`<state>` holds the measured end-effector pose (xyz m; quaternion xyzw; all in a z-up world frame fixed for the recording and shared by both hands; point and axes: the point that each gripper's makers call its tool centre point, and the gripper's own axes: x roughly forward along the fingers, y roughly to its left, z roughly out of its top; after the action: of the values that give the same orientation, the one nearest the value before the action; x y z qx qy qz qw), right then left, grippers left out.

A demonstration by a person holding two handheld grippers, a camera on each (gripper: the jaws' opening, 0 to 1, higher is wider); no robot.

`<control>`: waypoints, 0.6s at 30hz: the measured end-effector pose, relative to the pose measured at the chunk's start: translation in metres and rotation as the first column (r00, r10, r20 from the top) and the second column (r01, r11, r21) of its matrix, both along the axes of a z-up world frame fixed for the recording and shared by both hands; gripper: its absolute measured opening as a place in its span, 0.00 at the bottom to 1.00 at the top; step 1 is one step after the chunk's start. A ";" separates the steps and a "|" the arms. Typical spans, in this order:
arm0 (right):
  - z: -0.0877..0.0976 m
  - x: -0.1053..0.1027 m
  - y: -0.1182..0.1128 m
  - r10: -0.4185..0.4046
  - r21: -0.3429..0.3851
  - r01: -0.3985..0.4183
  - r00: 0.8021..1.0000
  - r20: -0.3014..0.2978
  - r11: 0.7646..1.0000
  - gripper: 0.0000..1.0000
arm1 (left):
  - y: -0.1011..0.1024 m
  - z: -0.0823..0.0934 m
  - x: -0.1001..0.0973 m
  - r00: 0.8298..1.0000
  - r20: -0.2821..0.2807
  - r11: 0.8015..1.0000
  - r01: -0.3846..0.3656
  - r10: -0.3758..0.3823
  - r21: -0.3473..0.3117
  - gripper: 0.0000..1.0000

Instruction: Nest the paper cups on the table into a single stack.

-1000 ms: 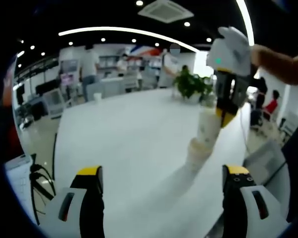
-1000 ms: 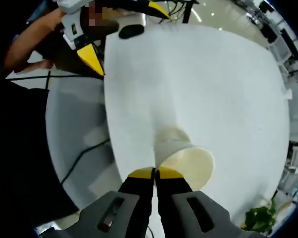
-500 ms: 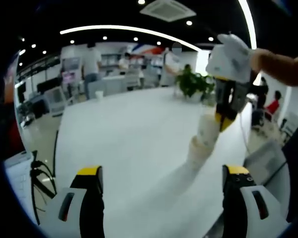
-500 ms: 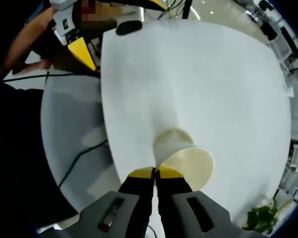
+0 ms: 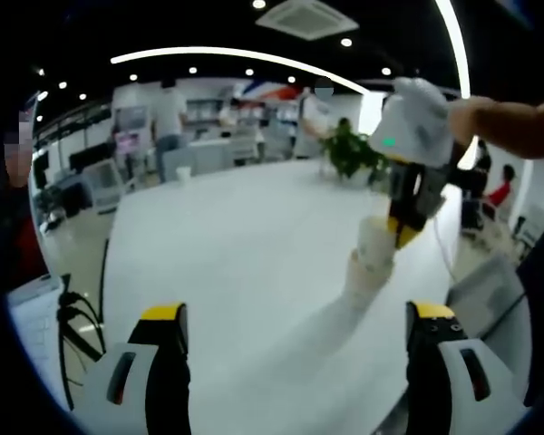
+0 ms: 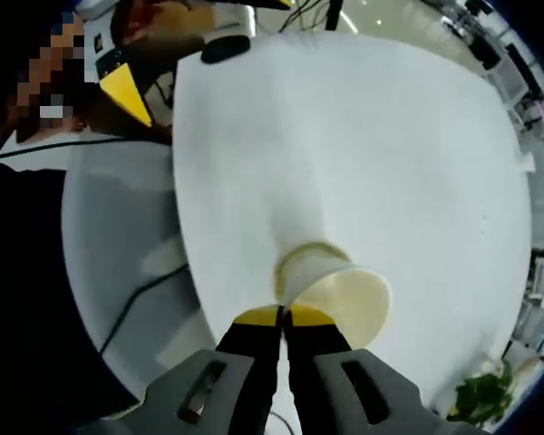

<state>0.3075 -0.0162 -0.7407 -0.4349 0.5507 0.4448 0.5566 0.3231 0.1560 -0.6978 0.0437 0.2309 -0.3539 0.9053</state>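
Over the white table [image 5: 245,236] my right gripper [image 5: 402,232] comes in from the upper right, shut on the rim of a pale paper cup [image 5: 377,243]. That cup is tilted and sits partly inside a second paper cup [image 5: 360,279] standing on the table. In the right gripper view my right gripper [image 6: 283,315] pinches the held cup [image 6: 349,294] by its rim, with the lower cup [image 6: 295,265] just beyond it on the table [image 6: 372,136]. My left gripper [image 5: 296,313] is open with nothing between its jaws. One of its yellow fingertips [image 6: 125,91] shows at the upper left.
A potted plant [image 5: 349,154] stands at the table's far side, and a small white cup [image 5: 183,172] at the far edge. A black object [image 6: 222,47] lies at the table's rim. Cables [image 5: 72,317] trail on the floor to the left. People stand in the background.
My right gripper has come down with the held cup, which now sits deeper in the lower cup. The left gripper has stayed open and still.
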 end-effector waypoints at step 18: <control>-0.025 -0.001 -0.002 0.022 -0.009 -0.022 1.000 0.015 1.000 0.00 | 0.001 -0.008 -0.002 1.000 -0.016 1.000 -0.002 0.002 0.014 0.98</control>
<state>0.3061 -0.0179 -0.7659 -0.4467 0.5436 0.4453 0.5538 0.3214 0.1570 -0.7057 0.0469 0.2405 -0.3517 0.9035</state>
